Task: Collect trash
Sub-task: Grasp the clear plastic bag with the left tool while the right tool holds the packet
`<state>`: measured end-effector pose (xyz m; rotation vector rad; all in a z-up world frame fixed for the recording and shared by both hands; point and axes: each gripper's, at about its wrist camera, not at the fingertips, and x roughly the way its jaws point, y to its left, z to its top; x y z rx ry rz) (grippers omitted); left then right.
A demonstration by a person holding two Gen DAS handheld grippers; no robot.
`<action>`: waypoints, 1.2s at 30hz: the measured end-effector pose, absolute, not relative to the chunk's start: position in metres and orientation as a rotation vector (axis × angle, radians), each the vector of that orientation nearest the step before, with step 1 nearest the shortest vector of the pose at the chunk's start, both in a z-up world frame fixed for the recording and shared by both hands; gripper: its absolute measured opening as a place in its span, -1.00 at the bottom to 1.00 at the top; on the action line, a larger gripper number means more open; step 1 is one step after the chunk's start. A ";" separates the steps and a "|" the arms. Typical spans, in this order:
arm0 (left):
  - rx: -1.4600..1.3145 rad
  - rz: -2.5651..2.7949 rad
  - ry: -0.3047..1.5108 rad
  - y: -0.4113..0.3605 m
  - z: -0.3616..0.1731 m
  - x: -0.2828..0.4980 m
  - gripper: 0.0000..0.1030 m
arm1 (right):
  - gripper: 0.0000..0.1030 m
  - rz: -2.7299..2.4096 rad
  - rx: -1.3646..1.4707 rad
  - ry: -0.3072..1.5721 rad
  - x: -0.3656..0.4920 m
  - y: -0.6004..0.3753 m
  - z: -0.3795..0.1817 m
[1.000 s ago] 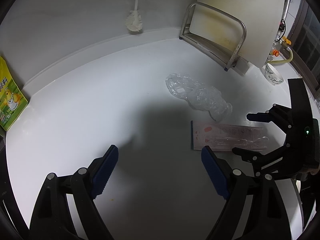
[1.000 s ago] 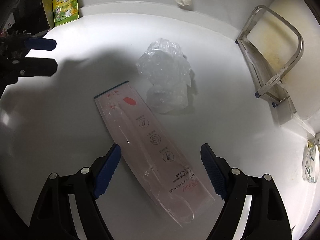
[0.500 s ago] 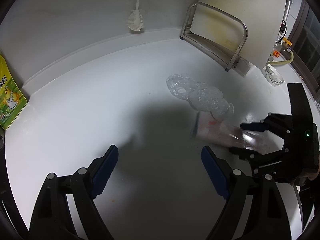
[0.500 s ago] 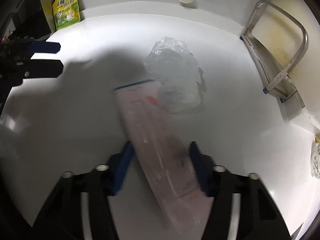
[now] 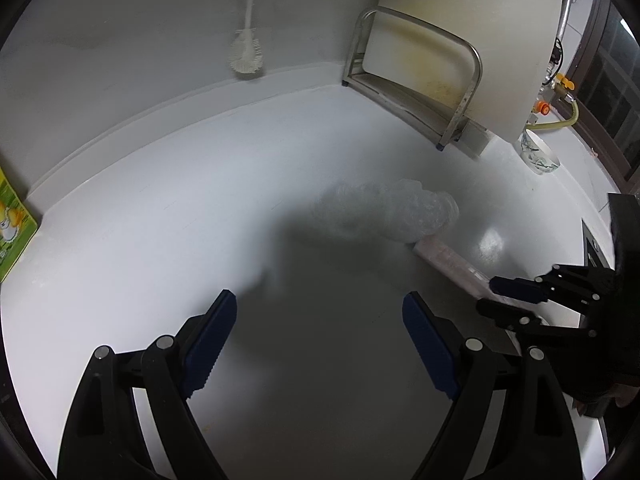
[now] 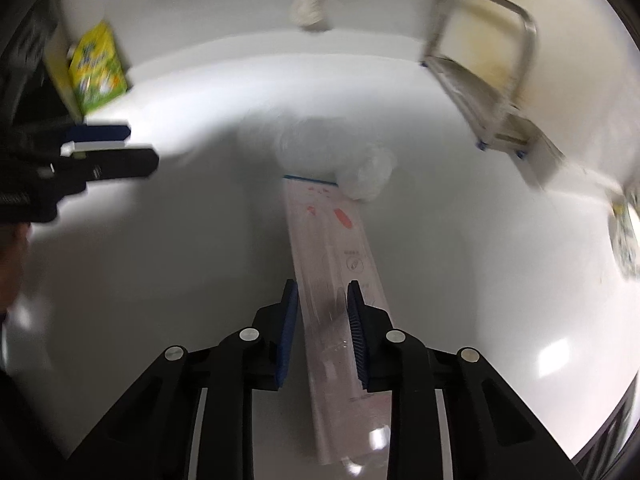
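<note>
- Clear, flat plastic packaging, long and narrow with pink print and a blue end strip (image 6: 332, 264), sat pinched between the blue pads of the right gripper (image 6: 322, 332), whose jaws had just been closing onto its sides.
- Its far end appeared to touch the crumpled clear plastic bag (image 6: 360, 172) on the white countertop (image 6: 460, 240); the near end appeared lifted, probably so it could be carried off as trash.
- Motion blur in the right wrist view left the exact contact with the bag uncertain.
- Well apart to the side, the left gripper (image 5: 320, 340) hung with jaws spread wide and nothing between them, seemingly kept free for the bag.
- A white brush (image 5: 246, 56) hung on the wall behind.
</note>
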<state>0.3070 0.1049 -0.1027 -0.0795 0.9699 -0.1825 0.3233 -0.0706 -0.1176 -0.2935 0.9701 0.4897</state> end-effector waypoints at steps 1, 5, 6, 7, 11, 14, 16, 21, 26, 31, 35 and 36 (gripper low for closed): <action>-0.078 -0.185 0.969 0.104 -0.103 0.308 0.62 | -0.54 0.482 -0.263 0.969 0.322 -0.075 -0.116; -0.073 -0.199 0.969 0.097 -0.105 0.312 0.62 | -0.54 0.438 -0.097 0.965 0.322 -0.098 -0.113; -0.070 -0.202 0.967 0.095 -0.106 0.313 0.62 | -0.54 0.425 -0.053 0.957 0.321 -0.104 -0.112; -0.067 -0.205 0.966 0.092 -0.106 0.314 0.62 | -0.54 0.416 -0.033 0.949 0.320 -0.108 -0.110; -0.057 -0.220 0.960 0.082 -0.108 0.318 0.62 | -0.55 0.364 0.022 0.917 0.315 -0.119 -0.104; -0.044 -0.237 0.955 0.072 -0.110 0.322 0.62 | -0.55 0.312 0.053 0.900 0.309 -0.127 -0.101; -0.029 -0.254 0.944 0.063 -0.110 0.326 0.62 | -0.54 0.283 0.082 0.890 0.307 -0.134 -0.100; 0.018 -0.286 0.920 0.042 -0.111 0.340 0.62 | -0.55 0.223 0.142 0.867 0.301 -0.152 -0.096; 0.058 -0.312 0.910 0.022 -0.120 0.360 0.68 | -0.55 0.198 0.171 0.848 0.293 -0.161 -0.094; 0.082 -0.308 0.922 0.007 -0.137 0.375 0.68 | -0.55 0.187 0.185 0.849 0.291 -0.162 -0.096; 0.084 -0.305 0.934 0.004 -0.144 0.383 0.39 | -0.55 0.182 0.176 0.859 0.291 -0.160 -0.099; 0.083 -0.307 0.939 0.004 -0.145 0.384 0.33 | -0.55 0.180 0.178 0.861 0.291 -0.160 -0.100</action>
